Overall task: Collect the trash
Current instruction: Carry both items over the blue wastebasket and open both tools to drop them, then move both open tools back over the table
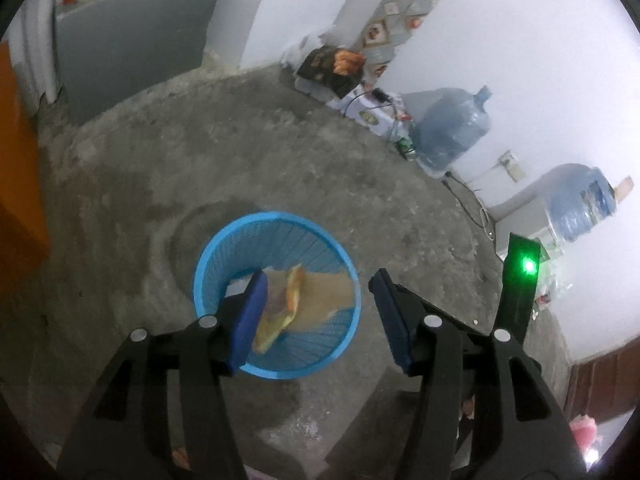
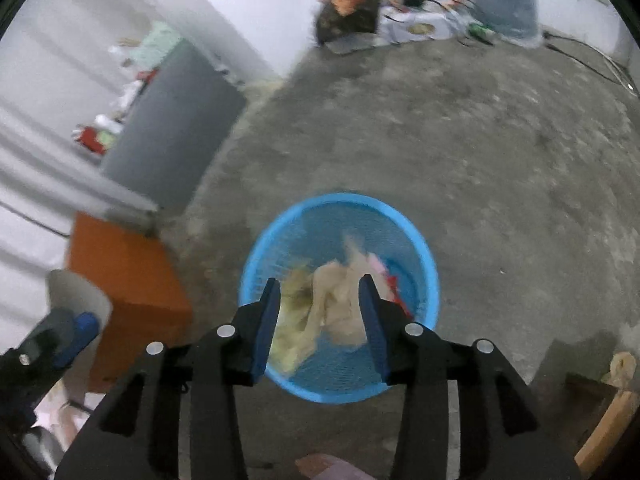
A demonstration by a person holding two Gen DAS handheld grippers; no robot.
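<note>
A rough grey concrete floor fills the middle. At ten o'clock stands a grey cabinet with red and white clutter on top. An orange box sits at nine o'clock. At one o'clock a dark bag rests on white cartons by the white wall. Two blue water jugs stand toward three o'clock, a black cable trailing between them.

Basket bright blue, fine ribbed mesh. Wrapper inside was yellow with orange edge. Floor mottled grey. Cabinet at left was orange. Gripper pads dark blue.
</note>
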